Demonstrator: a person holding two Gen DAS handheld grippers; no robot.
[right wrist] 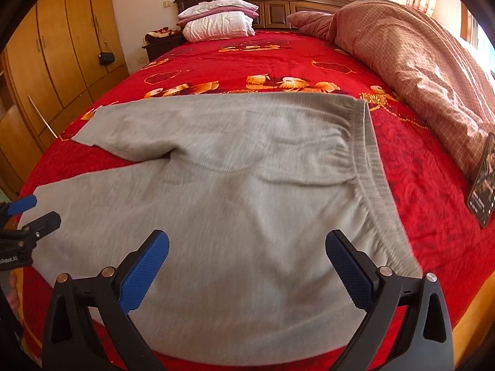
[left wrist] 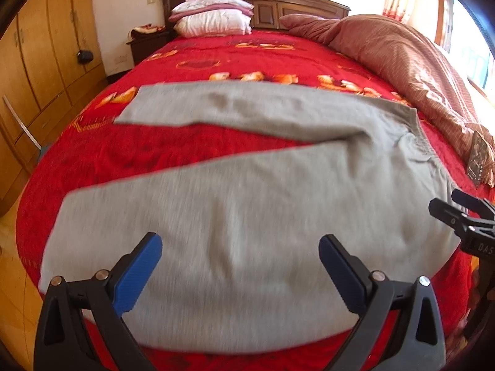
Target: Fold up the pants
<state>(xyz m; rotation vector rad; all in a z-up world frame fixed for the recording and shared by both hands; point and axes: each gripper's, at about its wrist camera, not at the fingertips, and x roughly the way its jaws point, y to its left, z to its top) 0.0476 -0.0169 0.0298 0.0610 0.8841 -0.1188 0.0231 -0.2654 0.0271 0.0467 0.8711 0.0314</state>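
Both gripper sets, left gripper [left wrist: 240,250] and right gripper [right wrist: 247,247], hover spread-jawed above grey pants [right wrist: 216,170].

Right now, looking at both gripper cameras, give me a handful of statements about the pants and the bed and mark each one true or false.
1. The gray pants lie spread on the red bedspread. True.
2. The left gripper is clamped on a pant leg. False: its jaws are wide open above the cloth, holding nothing.
3. The two pant legs lie stacked on each other. False: they splay apart, with red bedspread showing between them.
4. The waistband is toward the right side of the bed. True.
5. The right gripper is open. True.
6. The pillows sit on top of the pants. False: they are stacked at the headboard.
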